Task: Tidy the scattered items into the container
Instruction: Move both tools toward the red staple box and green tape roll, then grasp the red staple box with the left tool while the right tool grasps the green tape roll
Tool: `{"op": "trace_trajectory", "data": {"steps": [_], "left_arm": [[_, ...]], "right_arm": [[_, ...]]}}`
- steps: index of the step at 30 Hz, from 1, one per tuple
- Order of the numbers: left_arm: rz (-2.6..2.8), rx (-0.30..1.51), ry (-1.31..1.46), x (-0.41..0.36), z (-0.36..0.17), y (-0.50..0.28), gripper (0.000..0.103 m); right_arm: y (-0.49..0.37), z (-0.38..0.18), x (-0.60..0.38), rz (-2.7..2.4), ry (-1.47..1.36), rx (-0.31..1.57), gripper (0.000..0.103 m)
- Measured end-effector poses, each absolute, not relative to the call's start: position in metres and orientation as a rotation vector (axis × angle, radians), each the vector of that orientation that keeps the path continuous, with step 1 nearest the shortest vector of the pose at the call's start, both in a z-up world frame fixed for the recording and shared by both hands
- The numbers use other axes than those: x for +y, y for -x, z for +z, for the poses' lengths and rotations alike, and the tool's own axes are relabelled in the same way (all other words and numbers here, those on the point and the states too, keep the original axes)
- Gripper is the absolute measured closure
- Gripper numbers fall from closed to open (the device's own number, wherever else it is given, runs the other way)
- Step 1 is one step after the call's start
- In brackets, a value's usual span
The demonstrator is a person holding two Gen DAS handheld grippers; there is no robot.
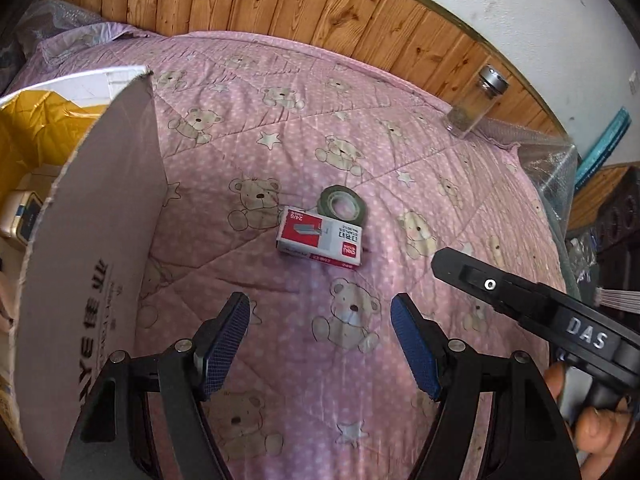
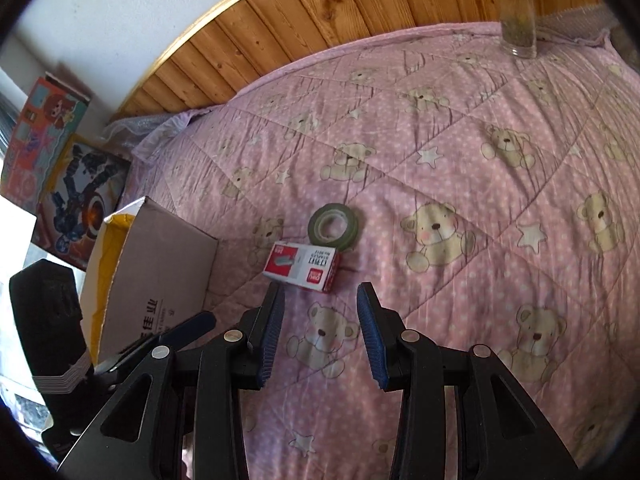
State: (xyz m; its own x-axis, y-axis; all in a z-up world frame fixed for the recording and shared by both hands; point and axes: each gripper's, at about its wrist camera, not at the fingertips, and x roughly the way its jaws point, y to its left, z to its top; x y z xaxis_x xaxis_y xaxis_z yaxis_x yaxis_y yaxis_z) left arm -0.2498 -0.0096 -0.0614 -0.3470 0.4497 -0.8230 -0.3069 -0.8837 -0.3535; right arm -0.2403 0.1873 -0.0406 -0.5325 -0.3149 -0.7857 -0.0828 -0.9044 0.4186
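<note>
On the quilt: staple box [image 1: 321,239] near centre, flat, tape roll [image 1: 342,205] touching it at 1 o'clock.
Box: carton [image 1: 92,240] at 9 o'clock, open, things inside.
Jar: glass jar [image 1: 476,102] upright at 1 o'clock, well apart.
Left gripper [image 1: 320,340]: held low over the quilt, jaws wide, empty, aimed at the staples.
Right gripper [image 2: 320,336]: level, jaws wide, empty, staple box just ahead at 12 o'clock.
Hand [image 1: 592,420]: fingers wrapped round the right handle.
</note>
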Motion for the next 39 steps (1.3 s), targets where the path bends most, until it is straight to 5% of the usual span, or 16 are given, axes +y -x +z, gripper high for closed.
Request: {"op": "trace_trajectory", "data": {"steps": [4,15,18,23,25,31,39], "left_arm": [[2.255,-0.281,1.436,-0.004,-0.078,0.266,0.029],[2.341,-0.137,1.39,0.026,-0.108,0.285,0.029],[2.364,-0.288,1.411,-0.008,-0.108,0.284,0.049],[2.306,-0.382,1.438,-0.037,-0.108,0.272,0.049],[2.286,-0.426,1.44,-0.036,-0.106,0.273,0.037],[2.292,-0.429,1.47,-0.026,-0.108,0.275,0.035],[2.3,-0.47,1.471,-0.002,-0.101,0.288,0.029]], "right_arm": [[0.262,-0.046,0.187,-2.57,-1.471,-0.566,0.064],[0.296,-0.062,0.189,-2.558,-1.533,-0.55,0.064],[0.301,-0.07,0.183,-2.536,-1.568,-0.503,0.064],[0.323,-0.086,0.167,-2.591,-1.636,-0.291,0.065],[0.334,-0.098,0.16,-2.577,-1.679,-0.179,0.081],[0.348,-0.107,0.144,-2.545,-1.685,0.08,0.087],[0.29,-0.079,0.22,-2.789,-1.644,-0.284,0.088]]}}
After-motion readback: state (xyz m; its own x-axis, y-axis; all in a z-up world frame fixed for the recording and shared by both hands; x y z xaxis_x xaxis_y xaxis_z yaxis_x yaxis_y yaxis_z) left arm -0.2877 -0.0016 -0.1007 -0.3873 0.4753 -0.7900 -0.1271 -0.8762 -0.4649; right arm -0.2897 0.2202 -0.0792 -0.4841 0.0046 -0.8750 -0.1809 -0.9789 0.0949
